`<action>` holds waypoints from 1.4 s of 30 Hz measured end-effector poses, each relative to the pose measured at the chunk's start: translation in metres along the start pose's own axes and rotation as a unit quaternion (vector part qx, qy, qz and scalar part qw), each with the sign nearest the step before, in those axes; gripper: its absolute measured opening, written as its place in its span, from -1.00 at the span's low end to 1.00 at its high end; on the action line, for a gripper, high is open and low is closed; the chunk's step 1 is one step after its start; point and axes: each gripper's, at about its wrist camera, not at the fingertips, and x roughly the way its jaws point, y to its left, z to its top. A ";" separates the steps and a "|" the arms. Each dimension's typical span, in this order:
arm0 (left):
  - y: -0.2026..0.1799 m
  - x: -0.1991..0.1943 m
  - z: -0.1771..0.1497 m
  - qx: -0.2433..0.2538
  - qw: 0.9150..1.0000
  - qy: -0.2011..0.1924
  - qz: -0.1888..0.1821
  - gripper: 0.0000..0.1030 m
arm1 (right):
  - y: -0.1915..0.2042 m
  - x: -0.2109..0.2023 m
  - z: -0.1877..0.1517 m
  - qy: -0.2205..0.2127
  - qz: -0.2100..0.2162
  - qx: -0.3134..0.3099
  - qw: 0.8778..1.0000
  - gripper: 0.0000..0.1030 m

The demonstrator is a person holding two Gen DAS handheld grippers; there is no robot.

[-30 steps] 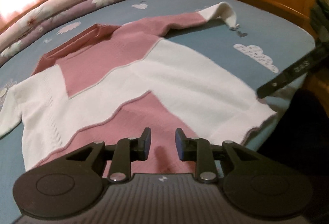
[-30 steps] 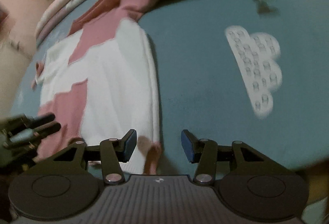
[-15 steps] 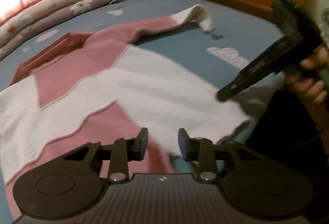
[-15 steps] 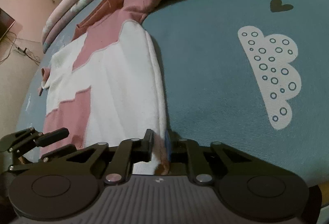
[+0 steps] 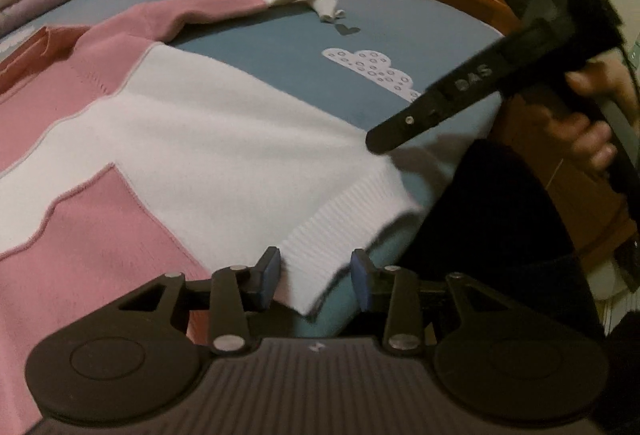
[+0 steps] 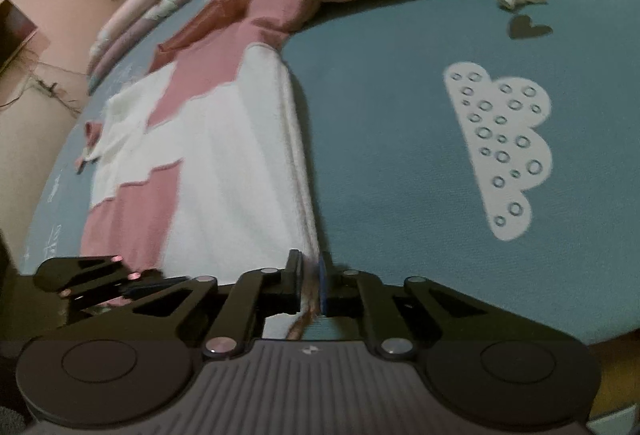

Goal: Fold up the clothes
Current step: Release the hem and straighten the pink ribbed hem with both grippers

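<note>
Pink-white sweater (image 5: 208, 123) spread flat on bed.

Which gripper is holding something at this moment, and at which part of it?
The right gripper is shut on the sweater, pinching its side edge at the hem corner. The left gripper holds nothing: its jaws are open around the ribbed hem.

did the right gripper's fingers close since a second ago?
Yes. The right gripper has just closed: its fingers, apart before, now pinch the sweater hem edge, beside the blue sheet.
</note>
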 end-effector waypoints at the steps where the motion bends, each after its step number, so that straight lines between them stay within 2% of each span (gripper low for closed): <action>1: -0.001 -0.001 0.000 0.001 1.000 0.001 0.001 -0.25 | -0.001 0.001 0.000 0.002 -0.013 -0.003 1.000 -0.98; 4: 0.002 -0.015 0.003 0.002 1.000 -0.011 0.014 -0.23 | -0.002 -0.010 -0.001 -0.011 -0.018 0.003 1.000 -0.94; 7: 0.017 -0.038 0.004 -0.013 0.998 -0.042 0.046 -0.18 | 0.004 -0.024 -0.001 -0.040 0.007 0.010 0.999 -0.84; 9: 0.033 -0.051 0.003 -0.035 0.995 -0.057 0.070 -0.08 | 0.013 -0.027 0.000 -0.056 0.023 0.011 0.998 -0.83; 13: 0.059 -0.054 -0.010 -0.075 0.990 -0.033 0.117 -0.09 | 0.047 -0.011 0.003 -0.052 0.048 -0.016 0.997 -0.78; 15: 0.068 -0.050 -0.019 -0.096 0.987 -0.012 0.128 -0.09 | 0.066 0.000 0.003 -0.044 0.057 -0.039 0.997 -0.72; 18: 0.076 -0.044 -0.036 -0.119 0.982 0.021 0.147 -0.06 | 0.098 0.014 0.003 -0.033 0.072 -0.079 0.994 -0.56; 22: 0.077 -0.049 -0.045 -0.120 0.981 0.008 0.150 0.00 | 0.131 0.033 0.002 -0.011 0.093 -0.110 0.989 -0.37; 24: 0.083 -0.048 -0.045 -0.131 0.980 0.005 0.147 0.02 | 0.140 0.042 0.000 0.007 0.093 -0.109 0.990 -0.37; 29: 0.087 -0.045 -0.044 -0.132 0.981 -0.006 0.141 0.08 | 0.119 0.037 -0.006 0.015 0.117 -0.041 0.992 -0.37; 33: 0.087 -0.044 -0.045 -0.136 0.981 -0.010 0.139 0.14 | 0.109 0.043 -0.020 0.037 0.129 -0.015 0.991 -0.38; 37: 0.093 -0.046 -0.043 -0.156 0.979 -0.009 0.128 0.14 | 0.115 0.062 -0.025 0.060 0.112 -0.011 0.992 -0.41; 38: 0.094 -0.046 -0.043 -0.158 0.979 -0.010 0.126 0.14 | 0.118 0.065 -0.023 0.060 0.108 -0.009 0.992 -0.48; 42: 0.091 -0.045 -0.045 -0.151 0.980 -0.011 0.131 0.14 | 0.129 0.073 -0.011 0.055 0.099 -0.001 0.994 -0.48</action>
